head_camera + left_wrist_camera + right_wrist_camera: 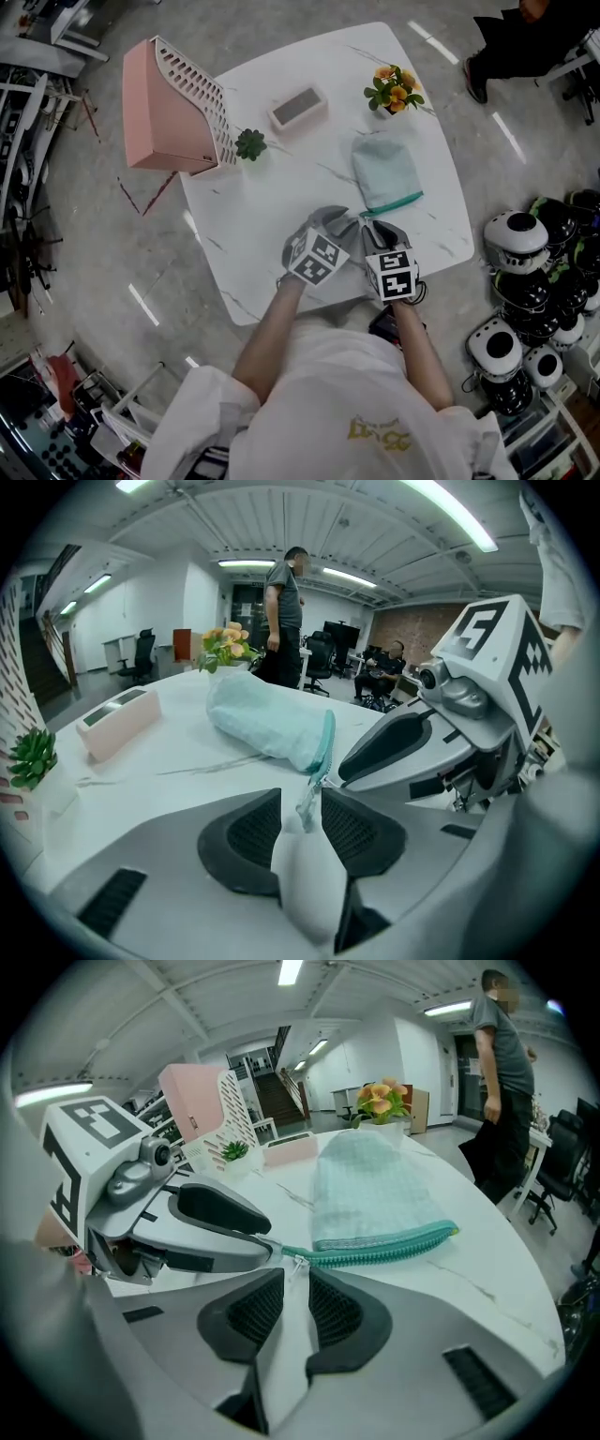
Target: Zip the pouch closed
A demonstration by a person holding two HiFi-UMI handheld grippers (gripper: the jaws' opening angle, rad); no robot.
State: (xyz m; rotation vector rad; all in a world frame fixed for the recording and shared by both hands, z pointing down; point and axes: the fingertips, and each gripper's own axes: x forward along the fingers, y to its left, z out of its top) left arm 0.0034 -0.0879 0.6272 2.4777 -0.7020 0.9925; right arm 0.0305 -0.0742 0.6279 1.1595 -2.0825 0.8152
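A light teal pouch (386, 172) lies flat on the white table (272, 211), its darker teal zipper (394, 1246) along the near edge. My left gripper (302, 799) is shut on the thin tab at the zipper's end (312, 794). In the head view it (345, 223) sits just left of the pouch's near corner. My right gripper (295, 1274) is right beside it (373, 225), and its jaws stand narrowly apart around the small white zipper pull (296, 1262). I see a sliver of gap beside the pull. Both grippers point down at the table.
A pink slotted rack (173, 108) stands at the table's far left beside a small green plant (250, 143). A pink box (298, 108) and a flower pot (394, 89) sit at the back. Helmets (516, 239) lie on the floor to the right. A person (284, 611) stands beyond the table.
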